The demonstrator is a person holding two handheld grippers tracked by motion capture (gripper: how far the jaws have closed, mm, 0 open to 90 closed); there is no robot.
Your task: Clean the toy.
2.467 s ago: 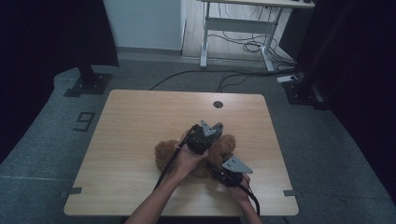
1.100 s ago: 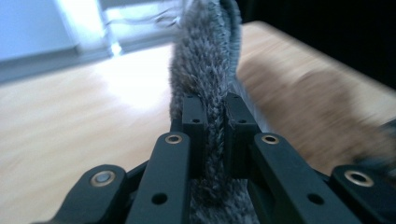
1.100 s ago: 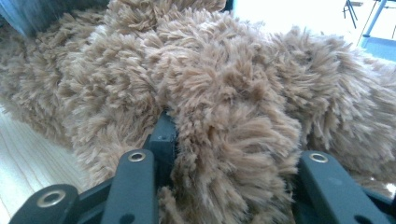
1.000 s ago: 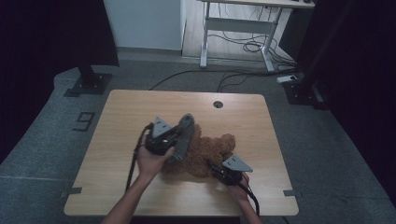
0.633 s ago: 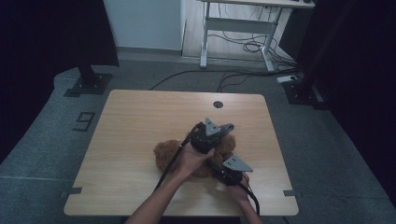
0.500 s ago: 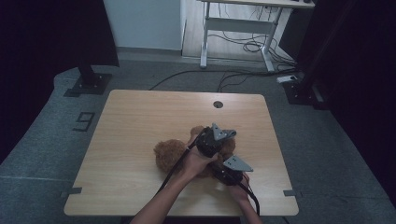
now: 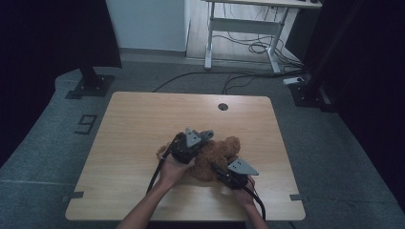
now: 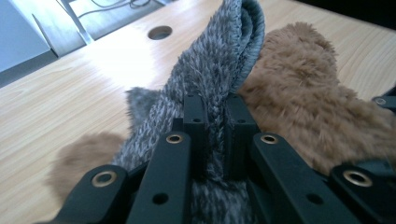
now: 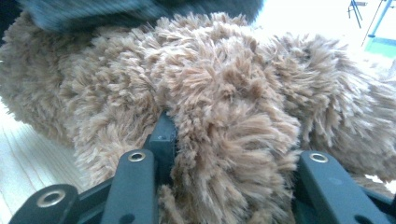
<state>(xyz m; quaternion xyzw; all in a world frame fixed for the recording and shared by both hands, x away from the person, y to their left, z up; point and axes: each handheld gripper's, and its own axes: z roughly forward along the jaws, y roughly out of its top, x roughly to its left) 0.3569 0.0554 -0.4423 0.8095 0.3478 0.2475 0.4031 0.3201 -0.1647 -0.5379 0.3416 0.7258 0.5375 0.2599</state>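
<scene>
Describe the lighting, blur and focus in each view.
High view: dim and bluish, dark at both sides, the table evenly lit. Left gripper view: bright glare on the wood, the grey knit cloth sharp, the brown plush toy slightly soft. Right gripper view: fur crisp, top left smeared, top right overexposed.

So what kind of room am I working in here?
Likely a lab or recording space: a bare wooden table on grey carpet, a desk frame with loose cables behind, and dark curtains alongside.

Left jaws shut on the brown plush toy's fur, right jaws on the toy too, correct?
Not quite. The left gripper has its jaws shut on the grey fuzzy knit cloth, as the left gripper view shows. The right gripper does grip the brown plush toy.
</scene>
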